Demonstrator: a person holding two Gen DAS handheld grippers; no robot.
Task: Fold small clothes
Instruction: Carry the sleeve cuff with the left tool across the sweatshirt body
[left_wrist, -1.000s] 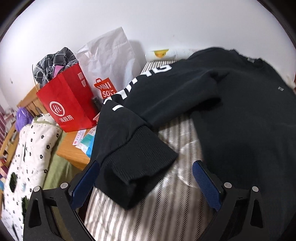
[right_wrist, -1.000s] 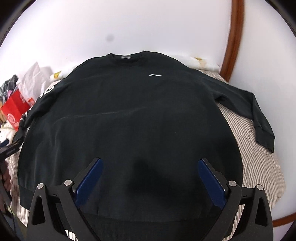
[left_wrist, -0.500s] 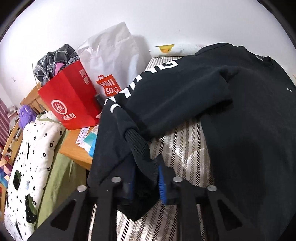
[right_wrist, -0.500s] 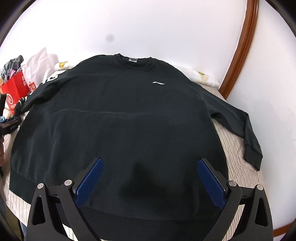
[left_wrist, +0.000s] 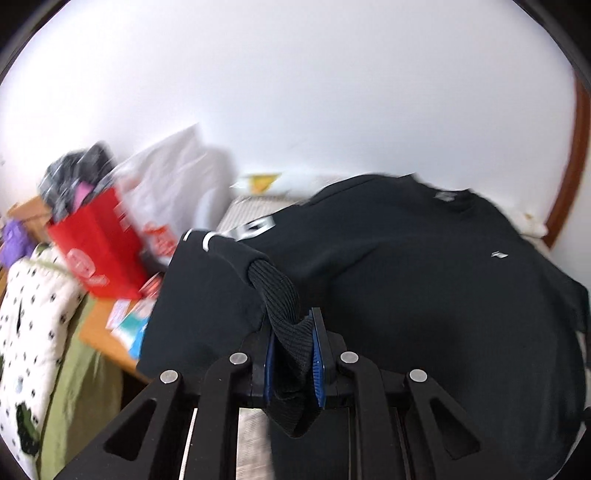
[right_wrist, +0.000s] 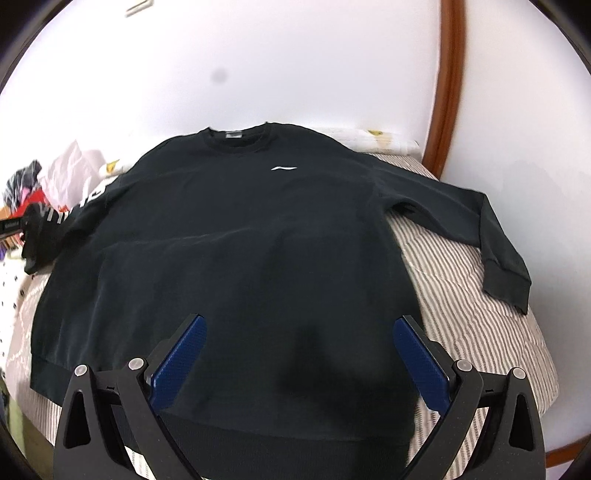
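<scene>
Now my left tool (left_wrist: 293, 354) pinches the cuff (left_wrist: 282, 306) of the sweatshirt (right_wrist: 240, 236); my right tool (right_wrist: 297, 350) hangs wide apart, empty, over its hem on the bed (right_wrist: 461, 302).

The left gripper (left_wrist: 293, 363) was clamped tight on a ribbed cuff (left_wrist: 282, 295) (blue pads nearly meeting), while the right gripper (right_wrist: 298, 345) hung with jaws spread wide.

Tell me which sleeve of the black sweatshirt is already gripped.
The lettered sleeve: the left gripper is shut on its ribbed cuff. The plain sleeve lies flat on the bed, untouched.
</scene>
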